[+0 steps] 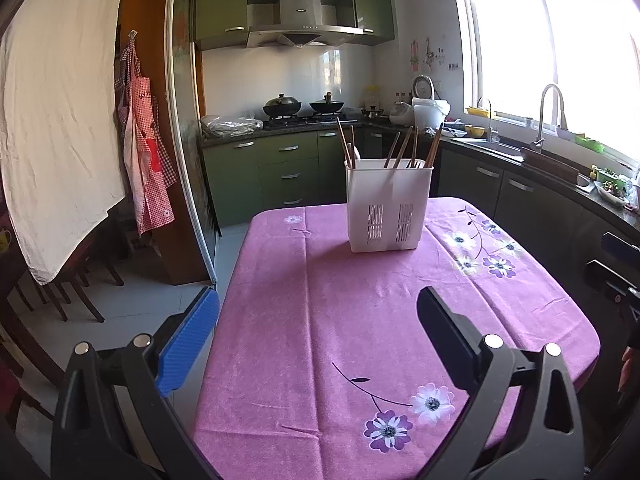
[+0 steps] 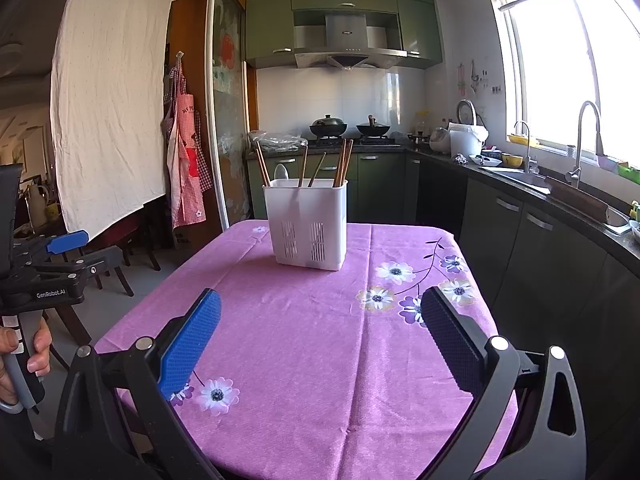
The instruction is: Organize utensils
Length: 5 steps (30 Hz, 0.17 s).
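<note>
In the left wrist view, the left gripper (image 1: 318, 334) is spread wide and empty above the pink tablecloth (image 1: 340, 320). One white utensil holder (image 1: 389, 206) stands at the far side with about seven chopsticks (image 1: 402, 148).

In the right wrist view, the right gripper (image 2: 320, 332) is also spread, holding nothing. The holder shows one spoon (image 2: 281, 171).

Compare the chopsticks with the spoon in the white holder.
The chopsticks are thin brown sticks; the spoon is pale with a rounded end. The chopsticks are several and lean at different angles; the spoon is a single piece. The chopsticks rise well above the rim; the spoon barely clears it. Both stand in the white holder on the pink tablecloth.
</note>
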{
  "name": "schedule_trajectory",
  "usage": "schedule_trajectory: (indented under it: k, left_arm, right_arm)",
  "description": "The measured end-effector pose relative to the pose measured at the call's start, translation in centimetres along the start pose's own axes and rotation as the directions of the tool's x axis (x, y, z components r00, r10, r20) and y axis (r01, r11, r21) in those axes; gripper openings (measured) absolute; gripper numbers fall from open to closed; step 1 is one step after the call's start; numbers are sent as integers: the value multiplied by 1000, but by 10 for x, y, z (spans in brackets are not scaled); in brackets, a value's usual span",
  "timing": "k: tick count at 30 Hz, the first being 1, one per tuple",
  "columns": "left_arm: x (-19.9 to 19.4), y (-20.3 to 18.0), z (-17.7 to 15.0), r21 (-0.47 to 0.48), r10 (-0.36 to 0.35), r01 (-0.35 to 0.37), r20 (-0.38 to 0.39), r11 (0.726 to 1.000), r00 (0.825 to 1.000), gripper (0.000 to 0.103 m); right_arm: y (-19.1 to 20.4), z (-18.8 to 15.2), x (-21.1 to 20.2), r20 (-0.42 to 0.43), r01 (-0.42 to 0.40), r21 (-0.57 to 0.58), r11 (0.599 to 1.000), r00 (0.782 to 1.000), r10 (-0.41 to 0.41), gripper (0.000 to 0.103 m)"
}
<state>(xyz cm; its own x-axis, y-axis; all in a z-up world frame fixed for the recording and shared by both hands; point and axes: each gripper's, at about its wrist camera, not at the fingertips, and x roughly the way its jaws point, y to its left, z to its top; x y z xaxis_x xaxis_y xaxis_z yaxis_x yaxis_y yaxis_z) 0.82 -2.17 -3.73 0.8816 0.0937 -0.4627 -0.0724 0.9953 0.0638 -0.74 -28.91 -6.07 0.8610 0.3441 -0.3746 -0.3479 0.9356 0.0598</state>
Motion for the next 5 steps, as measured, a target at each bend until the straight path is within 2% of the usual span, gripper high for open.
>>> schedule_trajectory:
  k: [5]
  left_arm:
    - [12,2,-2,-7,-15,15,-36,1000,999,96]
  right_arm:
    - [-2,-1,4,-11,-5,9,1000,1000,5,98]
